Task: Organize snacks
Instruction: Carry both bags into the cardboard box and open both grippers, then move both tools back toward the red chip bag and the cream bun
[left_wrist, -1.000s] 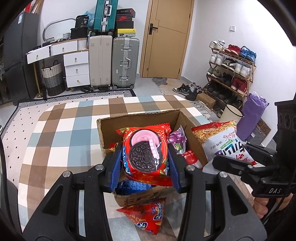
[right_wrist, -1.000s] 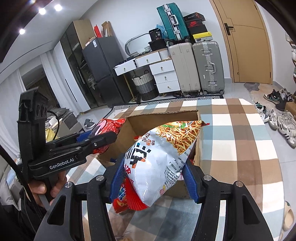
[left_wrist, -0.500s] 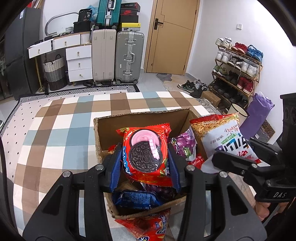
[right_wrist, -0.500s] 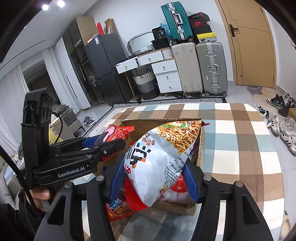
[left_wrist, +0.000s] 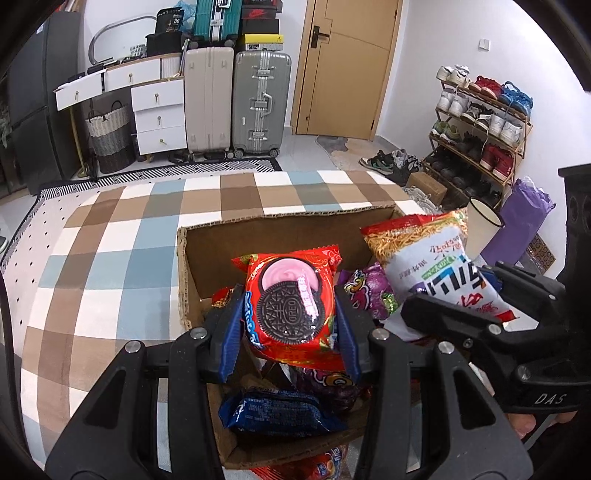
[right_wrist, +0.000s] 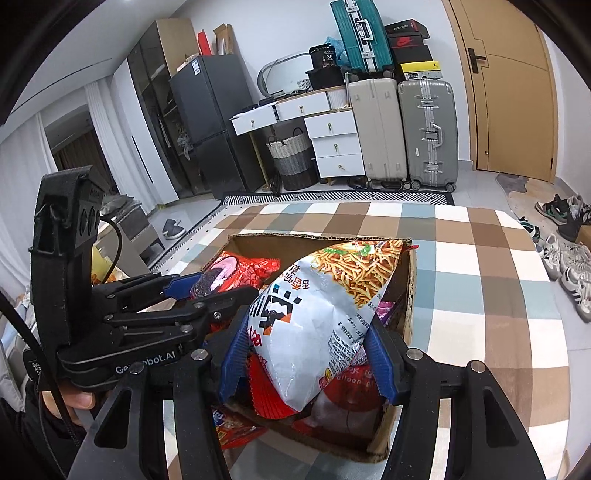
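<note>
Checked in brown, blue and white, the cloth-covered surface (left_wrist: 110, 258) is seen carrying an open cardboard box (left_wrist: 258, 236), with suitcases, white drawers and a shoe rack ranged along the walls beyond. Over that box both tools are held at once. A red Oreo packet (left_wrist: 291, 299) is clamped between the blue pads of the left tool (left_wrist: 290, 325), the packet upright and poised above the box's near left part. A white noodle-snack bag (right_wrist: 325, 314) is gripped by the right tool (right_wrist: 306, 354), its jaws closed on the bag's lower half while the pictured top leans toward the far right corner. Inside the box, some work can be judged done: a blue biscuit packet (left_wrist: 277, 410) lies against the near wall, purple sweet bags (left_wrist: 369, 295) are tucked toward the right, and more red wrappers are glimpsed beneath, though how they are arranged cannot be told. Neither held snack is yet released, so two placements remain at the least. Outside the near wall one red packet (right_wrist: 236, 428) is seen lying on the cloth, just beside the cardboard, and it is likely to be collected afterwards. Room is tight, so crushing or overflow is a risk.
</note>
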